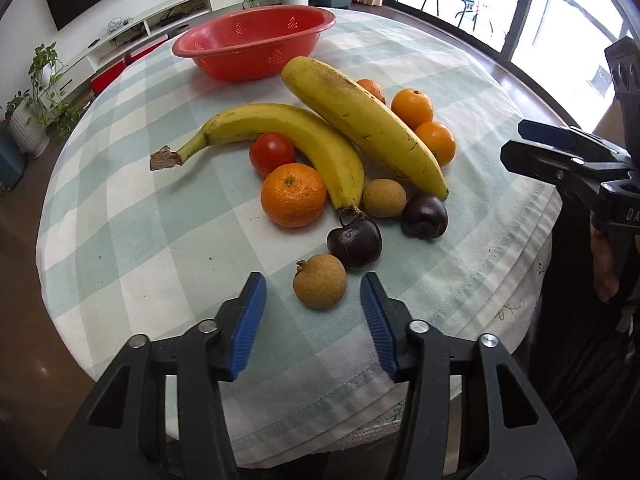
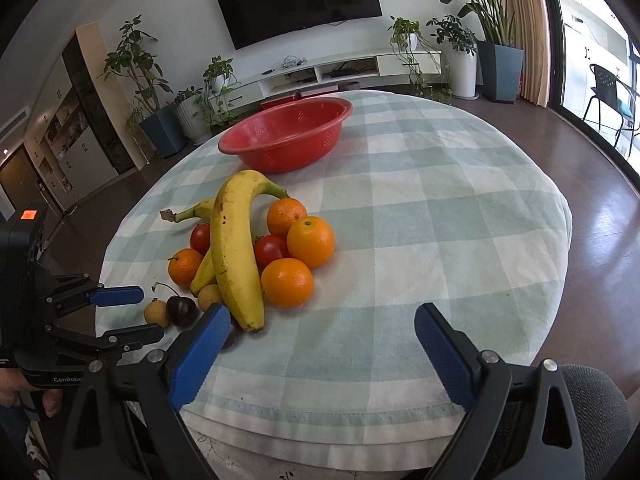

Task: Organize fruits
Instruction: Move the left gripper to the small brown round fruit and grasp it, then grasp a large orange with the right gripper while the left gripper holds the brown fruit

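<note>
A pile of fruit lies on the checked tablecloth [image 1: 132, 240]: two bananas [image 1: 360, 120], several oranges [image 1: 293, 195], a tomato [image 1: 272, 153], two dark cherries [image 1: 354, 242] and two brown longans. The nearest longan [image 1: 319, 281] sits between the blue pads [image 1: 248, 320] of my left gripper [image 1: 312, 280], with a gap on each side, so the gripper is open. In the right wrist view my left gripper [image 2: 146, 314] straddles that longan [image 2: 157, 312]. My right gripper [image 2: 323, 312] is wide open over bare cloth, beside the banana tip [image 2: 252, 320]. It holds nothing.
A red perforated bowl [image 1: 256, 40] stands at the far side of the round table [image 2: 440, 220]. My right gripper [image 1: 560, 152] hovers at the table's right edge. A person's hand [image 1: 608, 256] holds it. Plants, a TV unit and a dark floor surround the table.
</note>
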Motion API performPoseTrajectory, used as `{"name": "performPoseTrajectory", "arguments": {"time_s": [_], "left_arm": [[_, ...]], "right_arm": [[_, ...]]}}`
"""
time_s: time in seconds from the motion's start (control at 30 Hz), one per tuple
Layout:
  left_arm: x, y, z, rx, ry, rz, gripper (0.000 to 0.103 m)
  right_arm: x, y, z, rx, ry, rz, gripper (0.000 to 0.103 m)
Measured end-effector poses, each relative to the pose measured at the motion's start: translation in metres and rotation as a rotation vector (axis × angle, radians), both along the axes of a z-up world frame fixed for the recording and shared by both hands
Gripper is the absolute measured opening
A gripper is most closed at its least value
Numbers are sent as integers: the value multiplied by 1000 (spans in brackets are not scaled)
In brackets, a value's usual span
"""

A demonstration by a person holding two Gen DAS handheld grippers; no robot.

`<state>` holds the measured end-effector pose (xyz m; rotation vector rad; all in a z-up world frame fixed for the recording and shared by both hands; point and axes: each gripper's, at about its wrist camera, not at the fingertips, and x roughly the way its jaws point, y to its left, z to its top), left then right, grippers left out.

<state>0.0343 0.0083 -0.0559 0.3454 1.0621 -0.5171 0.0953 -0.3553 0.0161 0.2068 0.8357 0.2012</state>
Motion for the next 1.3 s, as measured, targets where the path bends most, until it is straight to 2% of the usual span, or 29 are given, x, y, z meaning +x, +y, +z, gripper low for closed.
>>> {"name": "performPoseTrajectory", "arguments": {"time_s": [0.13, 0.33, 0.8, 1.03, 1.17, 1.3], "left_arm": [[1, -5, -5, 9, 17, -26, 29], [3, -5, -7, -6, 25, -21, 29], [2, -4, -7, -8, -3, -23, 26], [3, 11, 1, -72, -13, 22, 26], [3, 23, 8, -134, -24, 56, 26], [4, 34, 14, -178, -44, 95, 26]], "right_arm": [[0, 2, -1, 7, 13, -2, 96], [0, 2, -2, 4, 23, 7, 96], [-1, 17, -5, -30, 37, 84, 83], [-1, 29, -6, -45, 38, 135, 78], [4, 27, -6, -28, 52, 135, 75], [18, 20, -5, -6, 71, 122, 68]]}}
